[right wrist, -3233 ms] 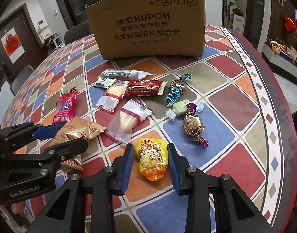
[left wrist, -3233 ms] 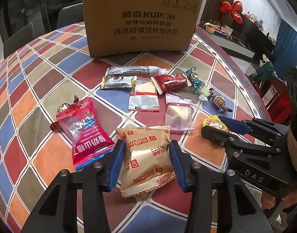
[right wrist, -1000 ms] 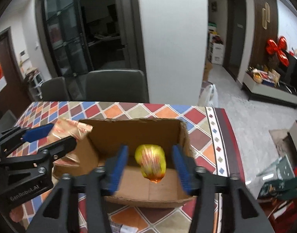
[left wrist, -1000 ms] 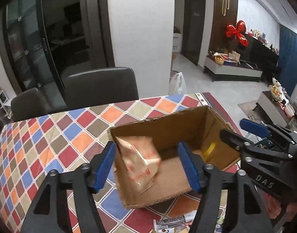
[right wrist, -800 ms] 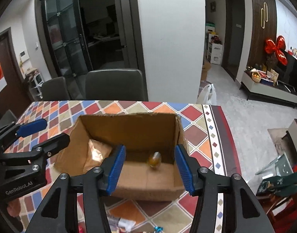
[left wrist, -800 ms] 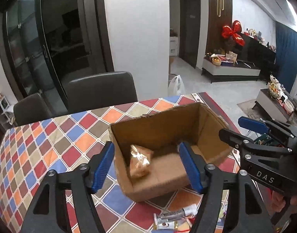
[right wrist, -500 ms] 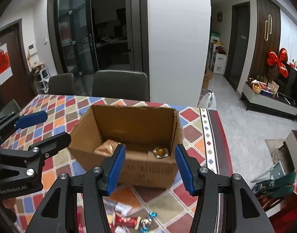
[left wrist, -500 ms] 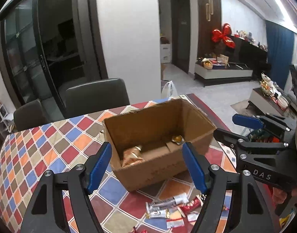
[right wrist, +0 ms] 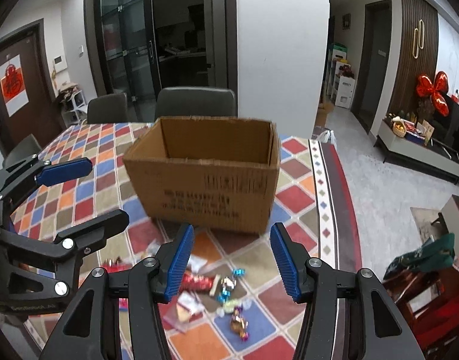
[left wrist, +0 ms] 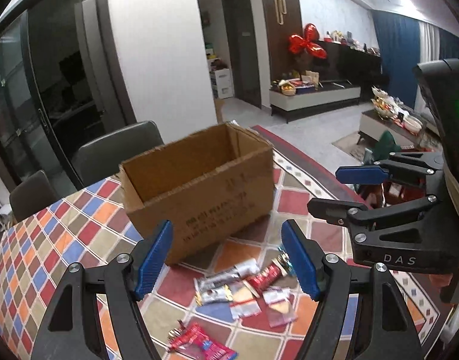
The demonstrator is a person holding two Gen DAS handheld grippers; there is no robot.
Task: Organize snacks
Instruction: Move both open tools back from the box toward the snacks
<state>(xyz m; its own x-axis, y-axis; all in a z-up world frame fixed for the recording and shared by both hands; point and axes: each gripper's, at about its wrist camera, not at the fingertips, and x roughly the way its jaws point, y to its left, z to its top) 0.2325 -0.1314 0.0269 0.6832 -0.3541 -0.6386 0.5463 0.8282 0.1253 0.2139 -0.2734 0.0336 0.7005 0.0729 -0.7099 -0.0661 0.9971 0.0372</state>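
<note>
Both the left gripper [left wrist: 227, 259] and the right gripper [right wrist: 231, 262] stand wide apart with nothing between the blue pads, and the left jaws have just been opening. The loose wrapped snacks [left wrist: 244, 288] lie on the counter with the coloured diamond cloth [left wrist: 64, 234], just in front of the open brown cardboard box [left wrist: 199, 192] and below both grippers. I judge the risk is a poor grasp: the thin packets lie close together and partly overlap, so one gripper may catch two or slip on the foil.
</note>
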